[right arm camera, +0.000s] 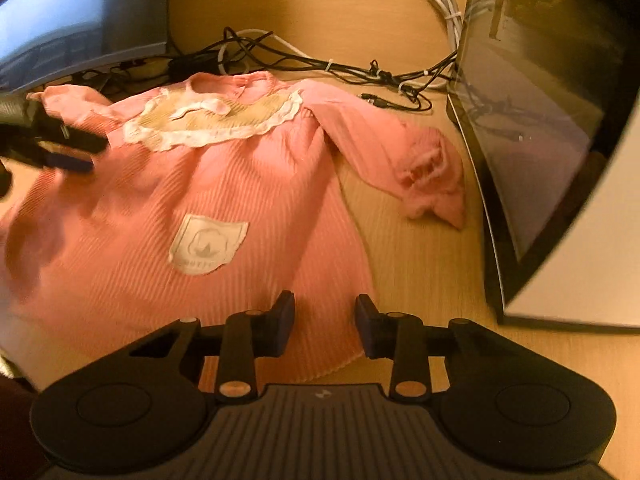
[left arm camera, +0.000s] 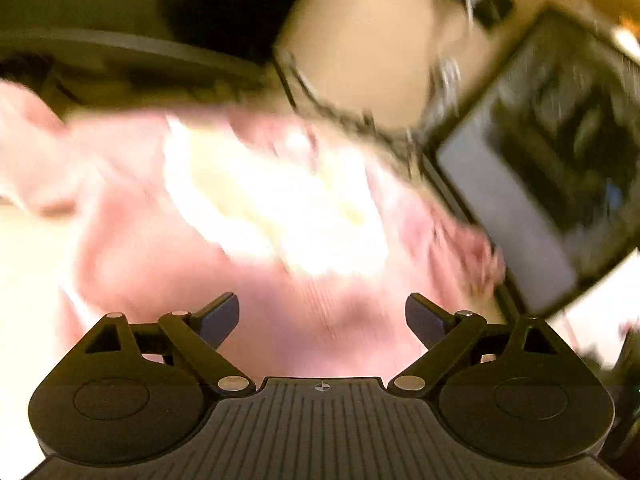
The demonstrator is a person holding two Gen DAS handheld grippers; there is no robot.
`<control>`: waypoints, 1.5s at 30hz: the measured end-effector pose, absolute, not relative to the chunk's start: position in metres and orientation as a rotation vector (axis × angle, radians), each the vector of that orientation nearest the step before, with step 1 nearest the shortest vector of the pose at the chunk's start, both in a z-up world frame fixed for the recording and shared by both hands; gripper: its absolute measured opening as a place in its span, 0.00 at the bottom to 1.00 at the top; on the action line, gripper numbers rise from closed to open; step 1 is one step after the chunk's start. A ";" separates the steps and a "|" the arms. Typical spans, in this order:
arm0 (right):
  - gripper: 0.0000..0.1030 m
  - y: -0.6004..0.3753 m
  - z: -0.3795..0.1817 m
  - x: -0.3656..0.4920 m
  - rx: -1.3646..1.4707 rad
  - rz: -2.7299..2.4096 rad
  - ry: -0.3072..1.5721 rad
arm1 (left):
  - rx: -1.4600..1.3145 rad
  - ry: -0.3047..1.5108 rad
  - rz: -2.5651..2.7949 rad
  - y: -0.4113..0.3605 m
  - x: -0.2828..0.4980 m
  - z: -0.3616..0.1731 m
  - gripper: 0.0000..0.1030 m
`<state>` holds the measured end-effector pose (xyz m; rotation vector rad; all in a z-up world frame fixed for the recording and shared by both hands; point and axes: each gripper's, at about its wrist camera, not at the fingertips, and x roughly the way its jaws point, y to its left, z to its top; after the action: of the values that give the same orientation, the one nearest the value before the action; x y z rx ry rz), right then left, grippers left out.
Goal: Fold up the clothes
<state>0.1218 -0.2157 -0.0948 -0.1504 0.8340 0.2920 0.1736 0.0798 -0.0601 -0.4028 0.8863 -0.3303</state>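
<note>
While the pink dress (right arm camera: 192, 200) was spread on the wooden desk (right arm camera: 420, 248), the left gripper (left arm camera: 322, 316) was held wide apart above it. The right gripper (right arm camera: 325, 312) was kept partly apart over the hem, with nothing pinched.

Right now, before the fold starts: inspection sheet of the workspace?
Surface: wooden desk, bare right of the garment.
Job's things: pink garment spread flat, cream collar up, one sleeve flung out.
Clutter: nothing seen.
Grippers: left gripper open above the garment, empty; right gripper part open at the hem, pads not pressing.
Cables: tangled cables behind the collar.
Surroundings: monitors on both sides.
</note>
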 end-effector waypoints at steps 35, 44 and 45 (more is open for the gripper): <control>0.14 -0.180 -0.097 0.208 -0.606 0.044 0.745 | -0.483 0.873 -0.292 0.097 0.132 -0.043 0.97; 0.12 -0.200 0.069 0.224 0.142 0.311 0.528 | -0.504 0.884 -0.359 0.101 0.152 -0.052 0.97; 0.12 -0.196 0.081 0.226 0.165 0.343 0.501 | -0.506 0.882 -0.363 0.102 0.154 -0.052 0.97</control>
<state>0.2262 -0.1961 0.0806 0.1653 0.5011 0.3428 0.1541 0.1017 -0.0522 -0.5060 0.8819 -0.3626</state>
